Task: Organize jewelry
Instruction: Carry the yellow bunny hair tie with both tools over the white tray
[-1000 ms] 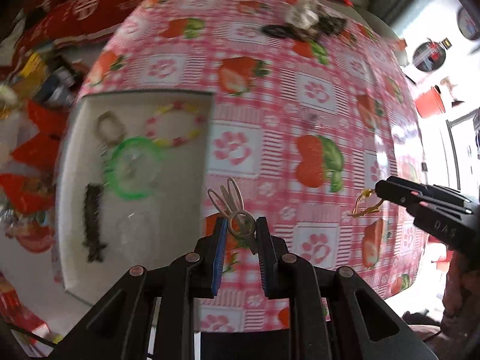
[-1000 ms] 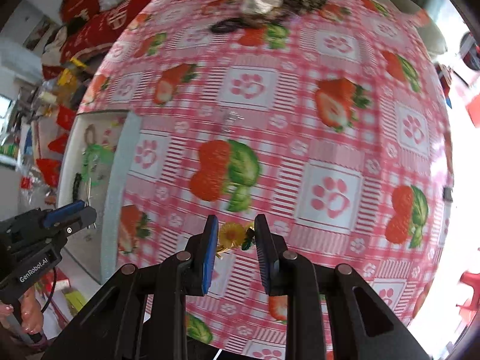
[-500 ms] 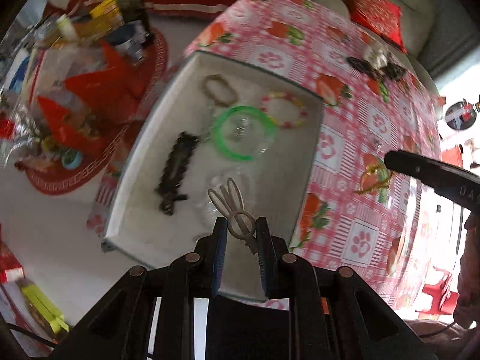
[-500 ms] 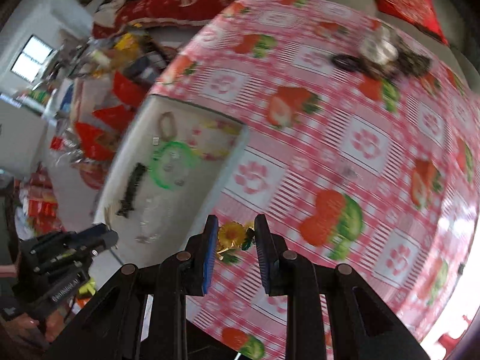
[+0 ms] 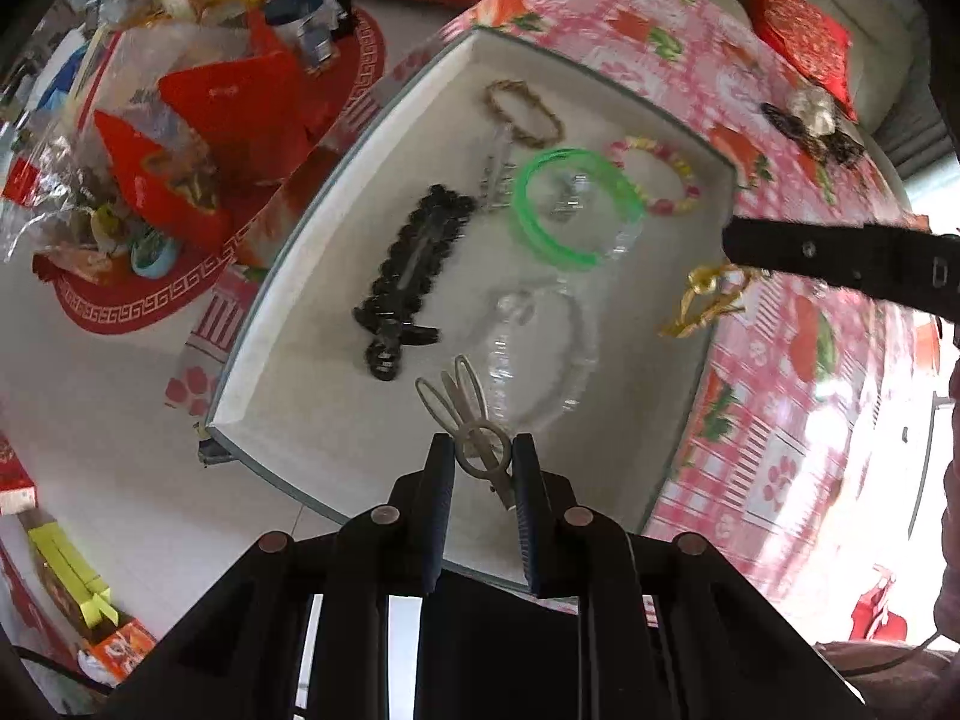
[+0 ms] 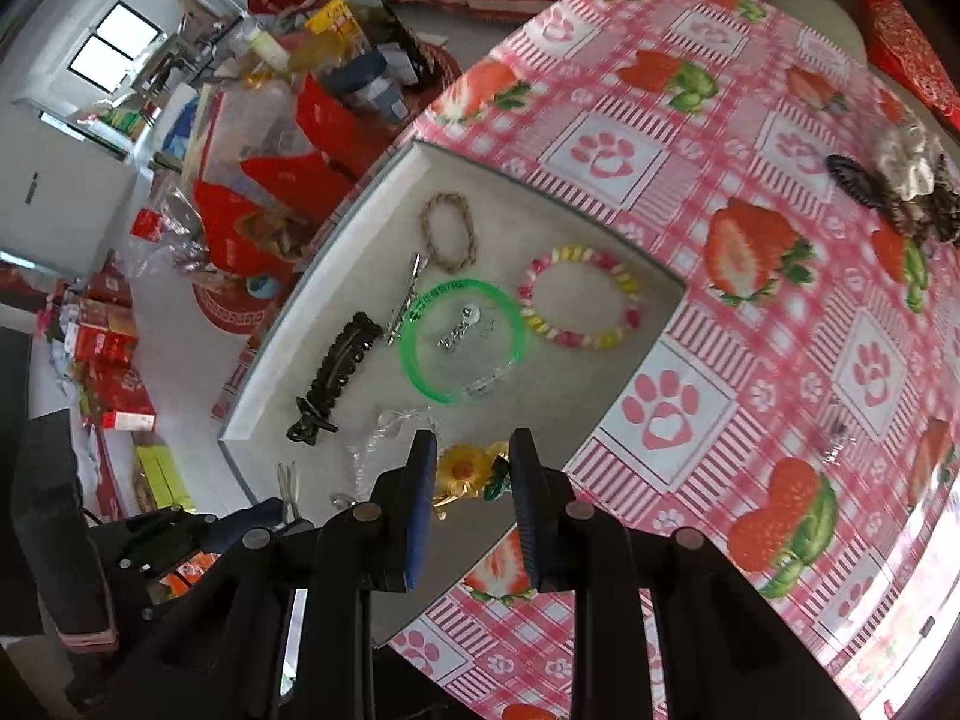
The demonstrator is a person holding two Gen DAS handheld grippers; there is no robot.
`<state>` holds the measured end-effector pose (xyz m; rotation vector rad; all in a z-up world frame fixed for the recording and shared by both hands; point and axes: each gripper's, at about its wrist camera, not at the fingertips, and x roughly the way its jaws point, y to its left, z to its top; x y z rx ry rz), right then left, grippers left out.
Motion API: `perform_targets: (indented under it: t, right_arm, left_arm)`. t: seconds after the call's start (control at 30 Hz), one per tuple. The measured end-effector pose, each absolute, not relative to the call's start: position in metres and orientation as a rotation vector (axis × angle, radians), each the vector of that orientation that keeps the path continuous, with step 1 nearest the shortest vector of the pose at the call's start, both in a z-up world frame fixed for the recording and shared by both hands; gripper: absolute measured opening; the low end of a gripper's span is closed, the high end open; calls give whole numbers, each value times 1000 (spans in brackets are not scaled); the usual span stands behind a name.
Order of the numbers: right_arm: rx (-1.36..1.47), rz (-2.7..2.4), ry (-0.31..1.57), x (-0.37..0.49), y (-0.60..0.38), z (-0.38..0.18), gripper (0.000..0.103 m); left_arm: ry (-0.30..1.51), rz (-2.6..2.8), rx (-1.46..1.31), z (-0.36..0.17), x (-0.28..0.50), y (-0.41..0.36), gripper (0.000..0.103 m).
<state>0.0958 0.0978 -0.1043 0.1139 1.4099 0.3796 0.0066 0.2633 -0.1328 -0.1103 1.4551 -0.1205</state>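
Left wrist view: a silver rabbit-eared metal clip (image 5: 465, 420) is pinched in the left gripper (image 5: 480, 468) directly above the shallow white tray (image 5: 288, 360) — ears pointed away — while the right gripper (image 6: 468, 474), clamped on a yellow sunflower ornament (image 6: 465, 471), is held over the tray's near-right edge.

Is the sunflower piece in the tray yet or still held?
Held. The right gripper jaws pinch the sunflower piece above the tray's near edge, not released.

Both wrist cams look steeply down, close over the shallow white open-top tray (image 5: 312, 222) (image 6: 336, 240), which both views share.
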Motion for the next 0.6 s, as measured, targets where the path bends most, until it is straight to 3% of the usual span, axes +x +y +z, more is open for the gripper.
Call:
perform_targets:
  t: [0.6]
  right_arm:
    - [28, 337, 1527, 110, 113, -172, 27]
  left_arm:
    - [1512, -69, -29, -181, 23, 273, 25]
